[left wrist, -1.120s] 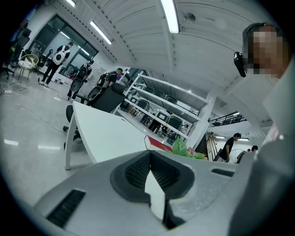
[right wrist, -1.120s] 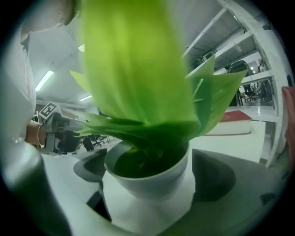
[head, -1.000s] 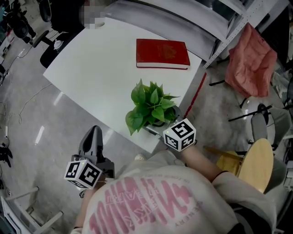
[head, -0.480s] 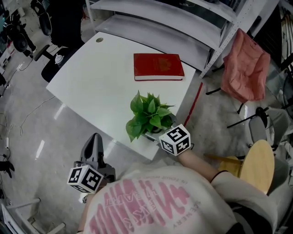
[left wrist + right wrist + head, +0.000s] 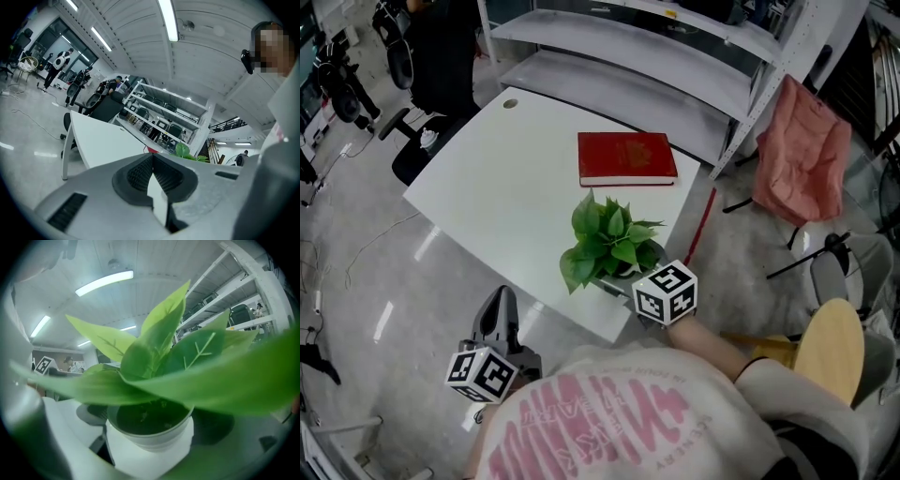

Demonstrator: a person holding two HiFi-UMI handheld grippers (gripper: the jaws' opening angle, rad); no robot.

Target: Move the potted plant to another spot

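The potted plant (image 5: 609, 239), green leaves in a white pot, is at the near edge of the white table (image 5: 497, 187). My right gripper (image 5: 642, 274) reaches in from the near right, its marker cube (image 5: 666, 292) just behind the leaves. In the right gripper view the white pot (image 5: 152, 430) fills the space between the jaws, and dark pads (image 5: 91, 414) press on its sides. My left gripper (image 5: 500, 300) hangs below the table edge over the floor, jaws shut and holding nothing (image 5: 152, 161).
A red book (image 5: 626, 157) lies on the table beyond the plant. Grey shelving (image 5: 656, 56) stands behind the table. A pink cloth (image 5: 802, 150) hangs over a stand at the right, a round wooden stool (image 5: 830, 347) is at the near right, and an office chair (image 5: 417, 141) at the far left.
The plant, with my right gripper, now stands a little closer to the red book than a second ago. The head view has shifted. The left gripper hangs in much the same place.
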